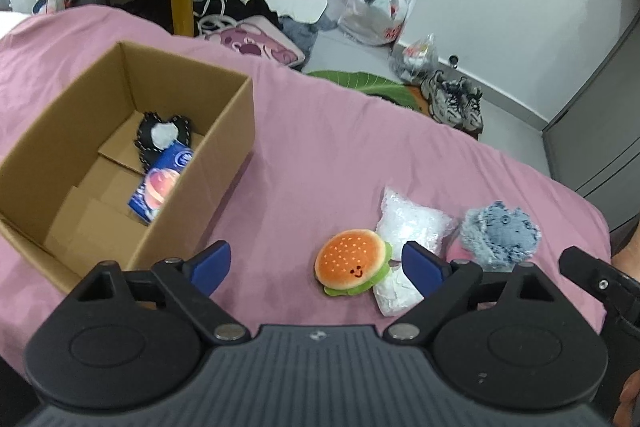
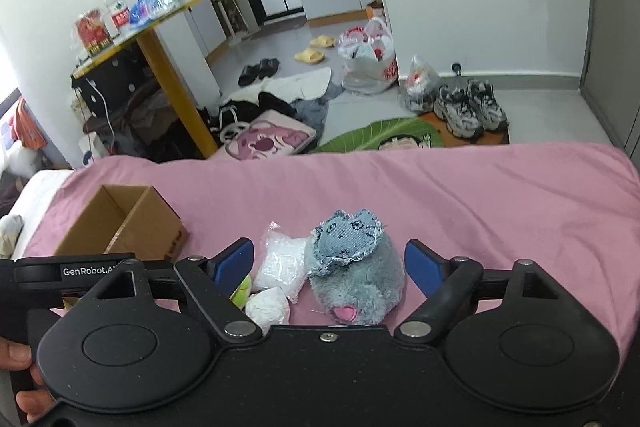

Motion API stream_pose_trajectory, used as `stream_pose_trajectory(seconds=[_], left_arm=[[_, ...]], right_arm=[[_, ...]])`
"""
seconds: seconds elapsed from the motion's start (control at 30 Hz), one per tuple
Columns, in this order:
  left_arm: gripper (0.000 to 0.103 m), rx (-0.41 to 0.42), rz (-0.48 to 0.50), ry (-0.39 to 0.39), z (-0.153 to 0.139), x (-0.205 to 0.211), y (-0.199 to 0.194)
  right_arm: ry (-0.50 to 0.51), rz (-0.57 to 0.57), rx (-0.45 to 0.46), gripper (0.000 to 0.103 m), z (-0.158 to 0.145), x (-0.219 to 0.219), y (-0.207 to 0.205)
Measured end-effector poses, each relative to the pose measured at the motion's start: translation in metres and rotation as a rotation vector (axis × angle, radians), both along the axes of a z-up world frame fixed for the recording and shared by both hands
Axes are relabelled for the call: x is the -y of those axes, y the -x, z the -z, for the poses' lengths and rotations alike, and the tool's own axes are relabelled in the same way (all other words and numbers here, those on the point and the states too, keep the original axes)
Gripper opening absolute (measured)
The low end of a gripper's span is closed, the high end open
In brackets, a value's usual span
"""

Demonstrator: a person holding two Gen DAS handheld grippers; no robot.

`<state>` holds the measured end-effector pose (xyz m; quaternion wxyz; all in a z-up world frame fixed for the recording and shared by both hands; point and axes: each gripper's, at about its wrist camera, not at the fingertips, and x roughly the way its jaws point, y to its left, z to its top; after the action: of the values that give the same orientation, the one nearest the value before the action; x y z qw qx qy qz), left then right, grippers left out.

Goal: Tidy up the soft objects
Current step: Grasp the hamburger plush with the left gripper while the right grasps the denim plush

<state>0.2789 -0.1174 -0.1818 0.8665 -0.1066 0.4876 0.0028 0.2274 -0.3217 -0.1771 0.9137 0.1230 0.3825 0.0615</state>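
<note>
Pink bedsheet, items on it:
- Cardboard box, top open; inside: blue packet, black-and-white soft item.
- Burger plush, touching white plastic bags.
- Grey plush w/ denim patch, beside bags.

Left gripper: jaws wide apart, nothing held. Right gripper: jaws spread (grey plush between, untouched).
</note>
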Motion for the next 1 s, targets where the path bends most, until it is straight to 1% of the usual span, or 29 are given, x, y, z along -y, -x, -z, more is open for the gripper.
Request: stream_pose_trajectory(seconds=[0.17, 0.37, 0.6, 0.7, 0.77, 0.8, 0.83, 0.87, 0.9, 0.93, 1.0], left_arm=[[0.091, -0.041, -0.005, 0.011, 0.018, 0.004, -0.017], [0.091, -0.08, -0.005, 0.009, 0.037, 0.01, -0.033], [0.091, -0.124, -0.027, -0.01, 0.057, 0.017, -0.043], [0.091, -0.142, -0.04, 0.001, 0.065, 0.02, -0.044], [0.091, -0.144, -0.051, -0.004, 0.067, 0.023, -0.042], [0.089, -0.144, -0.058, -0.003, 0.068, 0.023, -0.041], [0.08, -0.142, -0.066, 0.003, 0.069, 0.023, -0.04], [0.065, -0.143, -0.07, 0.013, 0.069, 0.023, -0.039], [0.056, -0.15, -0.073, 0.026, 0.069, 0.023, -0.038], [0.052, -0.152, -0.08, 0.027, 0.068, 0.023, -0.037], [0.049, -0.139, -0.083, 0.03, 0.064, 0.021, -0.037]], right_arm=[[0.037, -0.007, -0.052, 0.079, 0.017, -0.007, -0.019], [0.074, -0.02, -0.084, 0.079, 0.027, -0.016, -0.035], [0.082, 0.01, -0.098, 0.079, 0.034, -0.013, -0.05], [0.075, 0.018, -0.095, 0.079, 0.037, -0.012, -0.053], [0.076, 0.019, -0.097, 0.076, 0.04, -0.011, -0.054], [0.075, 0.018, -0.1, 0.071, 0.041, -0.012, -0.054], [0.074, 0.018, -0.101, 0.064, 0.041, -0.012, -0.055], [0.076, 0.018, -0.101, 0.061, 0.042, -0.012, -0.056], [0.081, 0.019, -0.101, 0.054, 0.043, -0.012, -0.056], [0.085, 0.019, -0.096, 0.047, 0.044, -0.012, -0.055], [0.09, 0.02, -0.082, 0.042, 0.044, -0.011, -0.053]])
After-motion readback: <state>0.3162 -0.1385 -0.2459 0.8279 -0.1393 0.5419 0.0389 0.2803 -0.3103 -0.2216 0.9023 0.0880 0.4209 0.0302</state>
